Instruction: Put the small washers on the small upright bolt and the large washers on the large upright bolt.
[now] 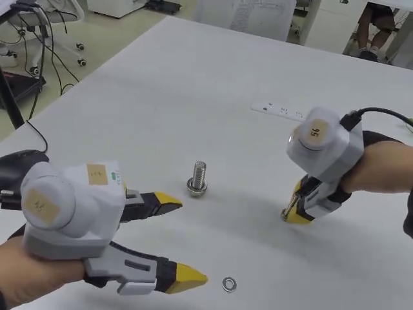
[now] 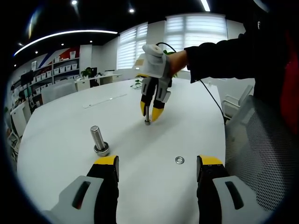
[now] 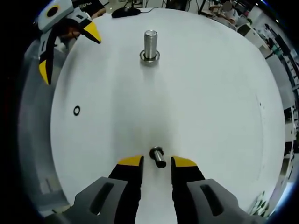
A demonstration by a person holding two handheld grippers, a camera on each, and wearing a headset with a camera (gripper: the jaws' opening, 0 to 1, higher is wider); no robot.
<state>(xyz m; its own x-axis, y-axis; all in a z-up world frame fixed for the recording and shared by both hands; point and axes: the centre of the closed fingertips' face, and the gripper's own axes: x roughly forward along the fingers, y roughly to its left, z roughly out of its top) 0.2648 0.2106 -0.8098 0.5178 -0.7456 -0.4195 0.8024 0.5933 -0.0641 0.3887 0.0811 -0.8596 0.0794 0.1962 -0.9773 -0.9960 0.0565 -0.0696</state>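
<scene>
The large bolt [image 1: 197, 178] [image 2: 97, 139] [image 3: 150, 44] stands upright mid-table with a ring at its base. A small washer [image 1: 229, 283] [image 2: 180, 160] [image 3: 76, 110] lies flat near the table's front. My left gripper [image 1: 181, 239] [image 2: 158, 163] [image 3: 67, 51] is open, its yellow tips level with the washer and just left of it. My right gripper [image 1: 293, 212] [image 2: 150, 113] [image 3: 156, 163] points down at the table. Its jaws stand slightly apart on either side of the small bolt [image 2: 147, 119] [image 3: 158, 156], with a thin gap showing on each side.
The white table [image 1: 193, 97] is wide and mostly bare. A white power strip [image 1: 277, 108] lies at the back right and a dark mouse [image 1: 22, 158] at the left edge. A mesh chair [image 2: 261, 154] stands beside the table.
</scene>
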